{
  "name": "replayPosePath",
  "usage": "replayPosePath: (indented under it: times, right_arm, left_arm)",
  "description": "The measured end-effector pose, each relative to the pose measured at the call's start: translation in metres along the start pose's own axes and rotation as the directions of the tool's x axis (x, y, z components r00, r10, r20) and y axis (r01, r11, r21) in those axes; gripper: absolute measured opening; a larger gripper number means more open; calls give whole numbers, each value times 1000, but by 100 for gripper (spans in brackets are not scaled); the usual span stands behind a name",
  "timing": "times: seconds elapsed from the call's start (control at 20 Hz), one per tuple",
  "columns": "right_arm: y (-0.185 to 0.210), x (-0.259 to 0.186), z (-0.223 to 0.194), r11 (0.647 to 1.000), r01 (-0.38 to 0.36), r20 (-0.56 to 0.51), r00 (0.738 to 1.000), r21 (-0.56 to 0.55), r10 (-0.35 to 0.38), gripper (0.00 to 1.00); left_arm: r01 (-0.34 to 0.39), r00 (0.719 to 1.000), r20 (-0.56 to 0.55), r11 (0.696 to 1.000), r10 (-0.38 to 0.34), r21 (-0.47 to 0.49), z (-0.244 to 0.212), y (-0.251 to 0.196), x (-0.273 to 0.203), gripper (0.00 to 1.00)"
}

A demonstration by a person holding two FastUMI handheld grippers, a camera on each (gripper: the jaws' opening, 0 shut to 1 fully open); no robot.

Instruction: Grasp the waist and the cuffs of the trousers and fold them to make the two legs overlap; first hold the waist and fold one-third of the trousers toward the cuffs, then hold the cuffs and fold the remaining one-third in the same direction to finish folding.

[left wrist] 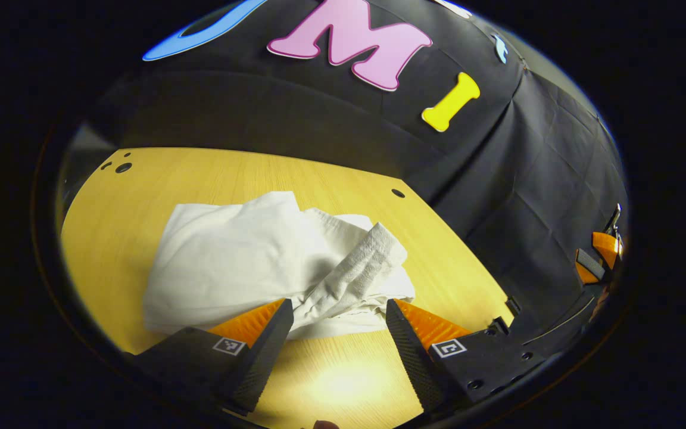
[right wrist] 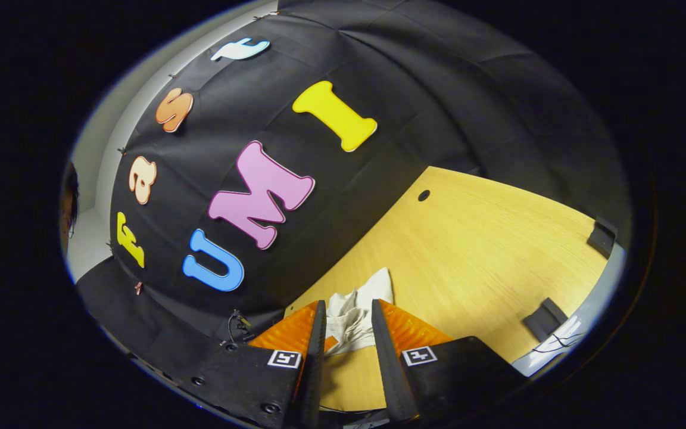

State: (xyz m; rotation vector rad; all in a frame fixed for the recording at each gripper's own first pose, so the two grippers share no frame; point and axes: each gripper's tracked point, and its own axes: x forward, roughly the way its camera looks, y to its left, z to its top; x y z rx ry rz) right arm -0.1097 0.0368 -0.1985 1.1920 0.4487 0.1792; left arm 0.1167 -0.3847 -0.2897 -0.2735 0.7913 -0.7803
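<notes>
The white trousers lie in a rumpled, partly folded heap on the wooden table, with a ribbed band on top at their right. My left gripper is open, low over the table at the heap's near edge, and its fingertips flank the cloth without pressing on it. In the right gripper view, my right gripper stands a little open with nothing in it, and the trousers show farther off through the gap. The right gripper also shows at the far right of the left gripper view, away from the cloth.
The table has small round holes near its back edge. Black clips sit on its side edge. The black cloth wall stands close behind and beside the table. Bare wood spreads to the right of the trousers.
</notes>
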Motion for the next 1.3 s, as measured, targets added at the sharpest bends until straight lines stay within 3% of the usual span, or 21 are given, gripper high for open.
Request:
replayPosePath:
  times: [0.3, 0.65, 0.9, 1.3]
  right_arm:
    - [53, 22, -17, 997, -53, 6, 999, -47, 54, 46]
    - [78, 65, -40, 993, -59, -38, 998, -105, 55, 46]
    - [65, 92, -66, 990, 22, -76, 997, -137, -32, 46]
    - [70, 115, -99, 987, 0, -158, 987, -162, -26, 47]
  left_arm:
    - [19, 987, 161, 991, 2, -131, 55, 21, -85, 97]
    - [-31, 946, 311, 980, 93, -199, 99, 55, -183, 97]
    - [-60, 940, 314, 972, 132, -228, 86, 66, -213, 97]
    - [-58, 947, 290, 963, 136, -263, 70, 69, -220, 97]
